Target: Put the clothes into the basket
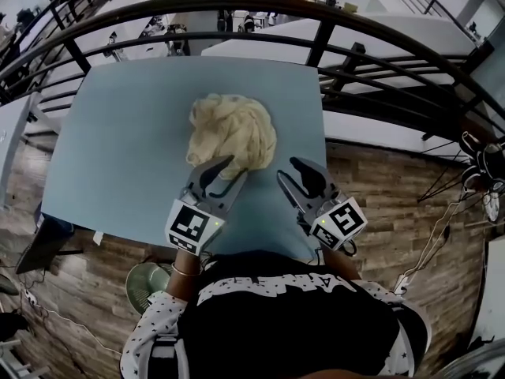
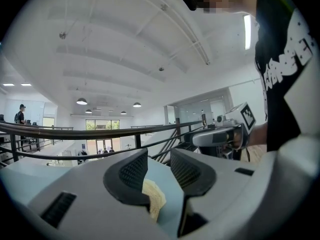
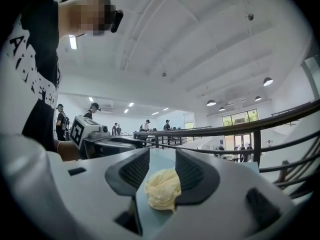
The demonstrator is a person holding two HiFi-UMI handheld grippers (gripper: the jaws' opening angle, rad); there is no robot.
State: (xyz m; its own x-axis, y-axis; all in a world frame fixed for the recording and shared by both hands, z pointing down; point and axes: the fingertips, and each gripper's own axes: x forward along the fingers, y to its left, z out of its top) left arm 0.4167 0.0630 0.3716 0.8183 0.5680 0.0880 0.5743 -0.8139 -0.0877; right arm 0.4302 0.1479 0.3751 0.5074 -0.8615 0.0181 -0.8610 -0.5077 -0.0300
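A bunched cream-yellow cloth (image 1: 231,130) lies in the middle of the pale blue table (image 1: 118,148). My left gripper (image 1: 235,166) is open, with its fingertips at the cloth's near edge. In the left gripper view the cloth (image 2: 152,196) shows low in the gap of the left gripper (image 2: 159,159), with neither pad pressing on it. My right gripper (image 1: 286,170) is open too and sits just right of the cloth, apart from it. In the right gripper view the cloth (image 3: 162,189) lies a little ahead of the right gripper (image 3: 162,159). No basket is in view.
A dark metal railing (image 1: 316,22) curves around the table's far and right sides. The floor is wood planks, with cables and shoes (image 1: 481,164) at the right. A green round object (image 1: 146,283) sits on the floor by the person's left side.
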